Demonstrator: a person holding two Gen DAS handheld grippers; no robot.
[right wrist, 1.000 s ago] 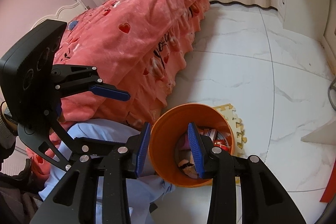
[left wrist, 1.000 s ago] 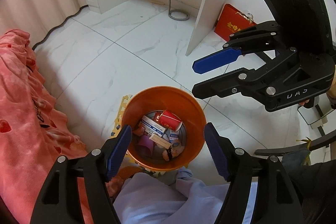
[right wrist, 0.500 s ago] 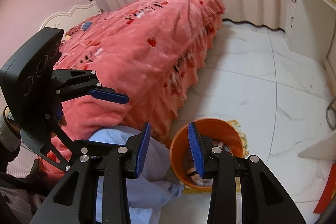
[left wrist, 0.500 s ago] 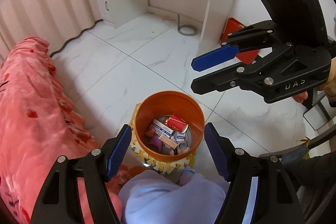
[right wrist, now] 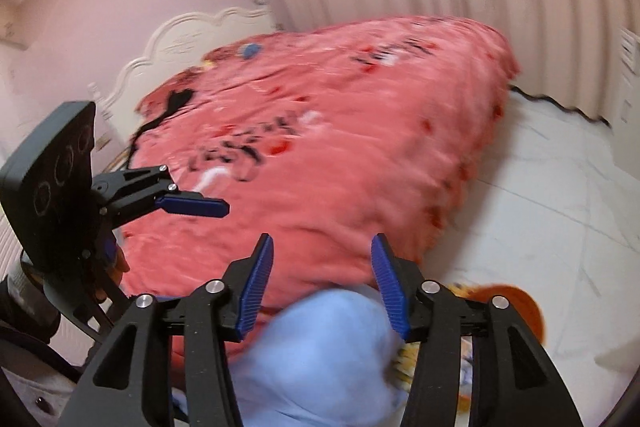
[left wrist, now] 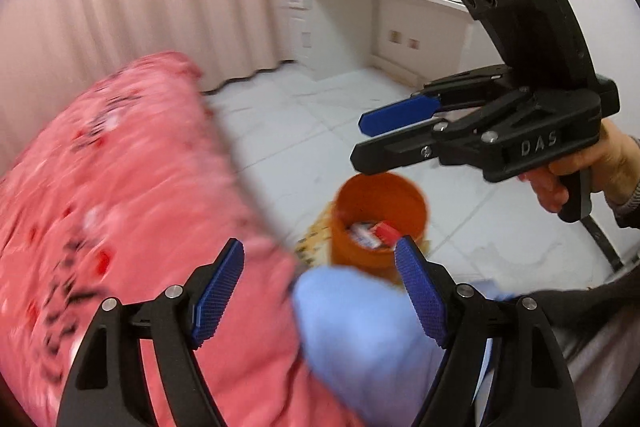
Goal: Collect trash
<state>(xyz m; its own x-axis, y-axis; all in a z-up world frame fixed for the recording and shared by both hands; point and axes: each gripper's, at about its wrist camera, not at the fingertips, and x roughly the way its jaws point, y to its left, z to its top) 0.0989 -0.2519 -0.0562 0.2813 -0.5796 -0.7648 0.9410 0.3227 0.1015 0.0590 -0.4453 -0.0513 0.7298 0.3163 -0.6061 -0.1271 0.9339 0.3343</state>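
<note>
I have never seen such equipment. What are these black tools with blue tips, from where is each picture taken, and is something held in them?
There is no robot here. A person holds one handheld gripper in each hand, and each gripper carries a wide-angle camera that looks forward along its two blue-padded fingers.

The left wrist view shows the left gripper at the bottom and the right gripper at the upper right, with the person's hand on its grip. The right wrist view shows the right gripper at the bottom and the left one at its left edge.

On the white floor stands an orange bin with trash inside, beside a bed with a pink blanket. Something light blue, probably cloth, is blurred in the foreground.

Both grippers are open and hold nothing; their jaws have just been opening.
</note>
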